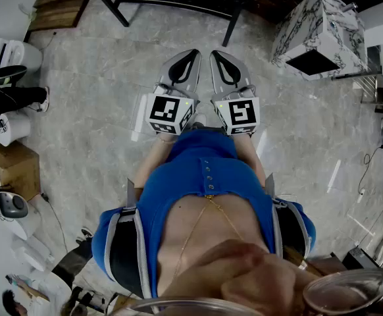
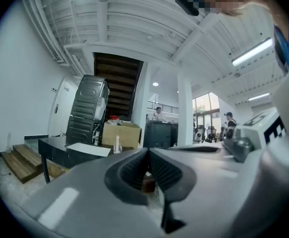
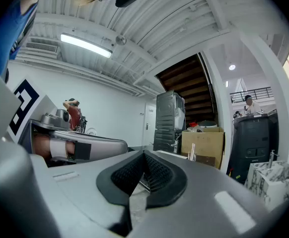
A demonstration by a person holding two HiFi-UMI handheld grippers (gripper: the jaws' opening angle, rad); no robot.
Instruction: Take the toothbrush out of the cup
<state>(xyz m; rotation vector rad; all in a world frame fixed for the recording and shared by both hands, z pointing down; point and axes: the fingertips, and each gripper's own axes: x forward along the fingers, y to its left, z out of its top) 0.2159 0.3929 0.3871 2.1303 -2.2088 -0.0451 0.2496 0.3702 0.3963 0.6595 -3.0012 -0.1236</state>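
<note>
Toothbrush (image 2: 117, 143) well beyond left tool (image 2: 148, 151)

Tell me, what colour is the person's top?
The top is blue; the head view shows it best.

No words, numbers or brand names are showing legibly in any view; the left gripper (image 1: 193, 54) and right gripper (image 1: 215, 54) are carrying only black-and-white square patterns on their marker cubes (image 1: 170, 112)

Black table (image 1: 233, 26) partly beyond top edge.
</note>
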